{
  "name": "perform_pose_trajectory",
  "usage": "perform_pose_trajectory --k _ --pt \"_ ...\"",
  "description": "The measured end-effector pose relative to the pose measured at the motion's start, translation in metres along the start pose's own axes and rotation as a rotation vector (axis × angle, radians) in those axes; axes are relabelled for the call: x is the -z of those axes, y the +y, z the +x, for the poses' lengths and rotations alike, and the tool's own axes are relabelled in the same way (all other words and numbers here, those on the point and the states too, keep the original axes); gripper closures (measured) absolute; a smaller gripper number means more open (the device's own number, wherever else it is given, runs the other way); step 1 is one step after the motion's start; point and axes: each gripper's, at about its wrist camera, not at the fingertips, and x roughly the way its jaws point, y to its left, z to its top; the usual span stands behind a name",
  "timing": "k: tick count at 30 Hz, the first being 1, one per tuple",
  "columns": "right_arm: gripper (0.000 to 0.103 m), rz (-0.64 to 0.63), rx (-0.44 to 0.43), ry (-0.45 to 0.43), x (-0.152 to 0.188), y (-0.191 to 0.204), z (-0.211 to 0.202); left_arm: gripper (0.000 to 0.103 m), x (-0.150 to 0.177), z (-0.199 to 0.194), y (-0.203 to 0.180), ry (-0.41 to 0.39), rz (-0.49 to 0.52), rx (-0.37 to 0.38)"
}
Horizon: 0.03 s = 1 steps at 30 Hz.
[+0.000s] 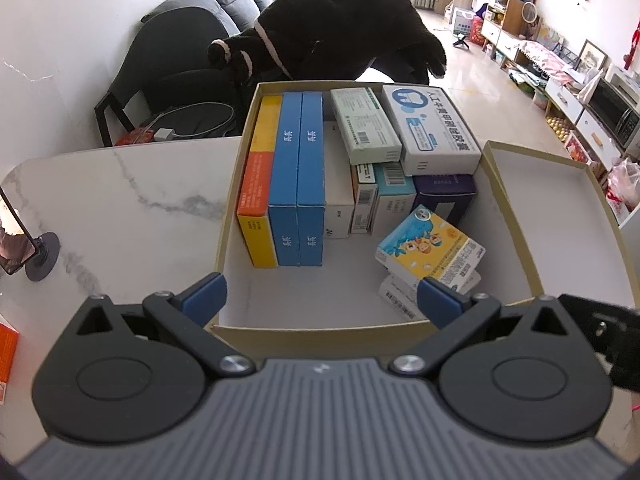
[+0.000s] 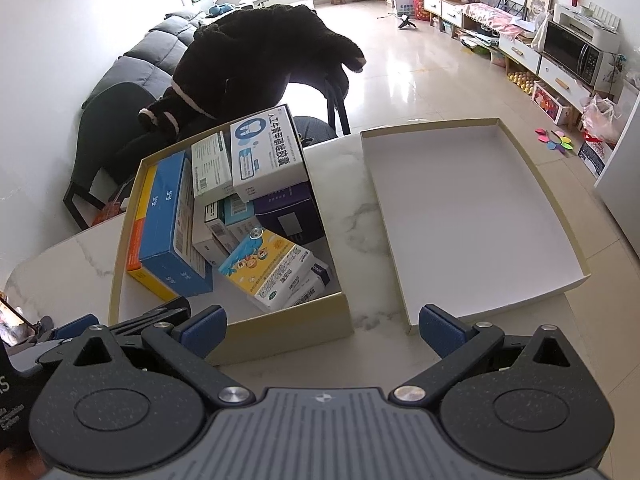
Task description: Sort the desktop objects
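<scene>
A tan cardboard box [image 1: 234,168] [image 2: 280,324] on the marble table holds several medicine boxes: an orange-yellow box [image 1: 256,184], two blue boxes [image 1: 298,176] upright on edge, white ones stacked at the back [image 1: 432,124], and a yellow-and-blue cartoon box [image 1: 430,248] [image 2: 264,266] lying near the front right. My left gripper [image 1: 320,298] hangs open over the box's near wall, with nothing between its fingers. My right gripper [image 2: 322,326] is open and empty too, just in front of the box's near right corner. The box lid [image 2: 472,216] lies upside down and empty to the right.
A phone on a round stand [image 1: 24,240] sits at the table's left edge, with an orange box [image 1: 8,344] near it. Beyond the table stands a chair draped with a black plush coat [image 1: 340,28], and a sofa [image 1: 224,4]. The lid [image 1: 536,184] overhangs the table's right edge.
</scene>
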Motion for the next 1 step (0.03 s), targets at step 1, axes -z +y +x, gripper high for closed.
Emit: perform_pose_trajectory --k 1 --pt "0.0 -0.002 0.001 0.001 0.0002 0.0005 0.0001 0.0 0.0004 -0.0003 0.0003 -0.002 0.001 0.003"
